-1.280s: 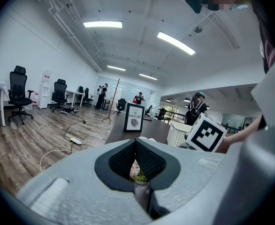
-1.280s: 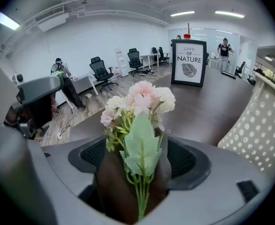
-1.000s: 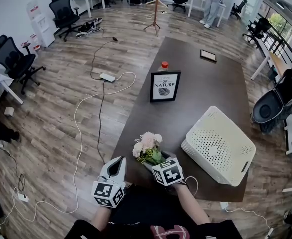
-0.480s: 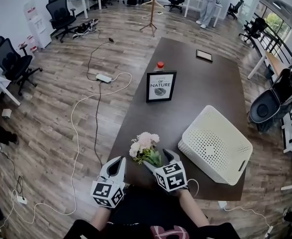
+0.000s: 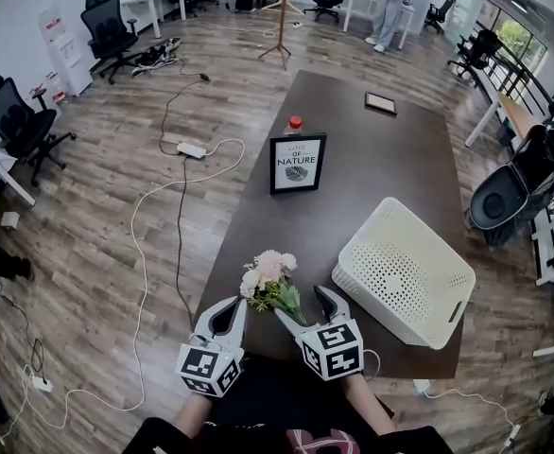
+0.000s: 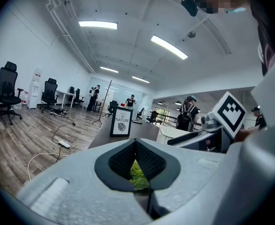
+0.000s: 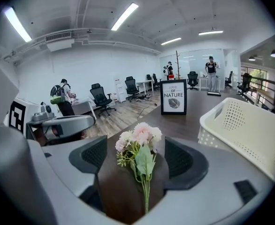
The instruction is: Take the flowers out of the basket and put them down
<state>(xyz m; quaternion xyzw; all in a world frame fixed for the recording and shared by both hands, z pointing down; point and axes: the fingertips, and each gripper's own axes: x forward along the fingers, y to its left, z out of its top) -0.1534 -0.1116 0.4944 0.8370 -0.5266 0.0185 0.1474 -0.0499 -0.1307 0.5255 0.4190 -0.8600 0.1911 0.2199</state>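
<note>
Tabletop (image 5: 372, 159), dark brown, in an open office with plank floor (image 5: 116, 206): flowers (image 5: 268, 280) lie near its front edge, left of the white basket (image 5: 353, 287), blooms away from me, stems toward me. My right gripper (image 5: 301, 303) is spread around the stems; my left gripper (image 5: 224, 316), level beside it, seems pressed together.

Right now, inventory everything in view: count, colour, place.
flowers: one bunch, pink-white with green leaves, lying on the table's near end
basket: one, white, perforated, on the table right of the flowers
framed sign: one, black frame, upright mid-table
bottle: one, red cap, behind the sign
flat dark slab: one, far end of table
table: one, dark brown
office chairs: several, black, around the room
cables: white and black, floor left of table
left gripper: grey, jaws together, left of flowers
right gripper: grey, jaws apart around the stems
</note>
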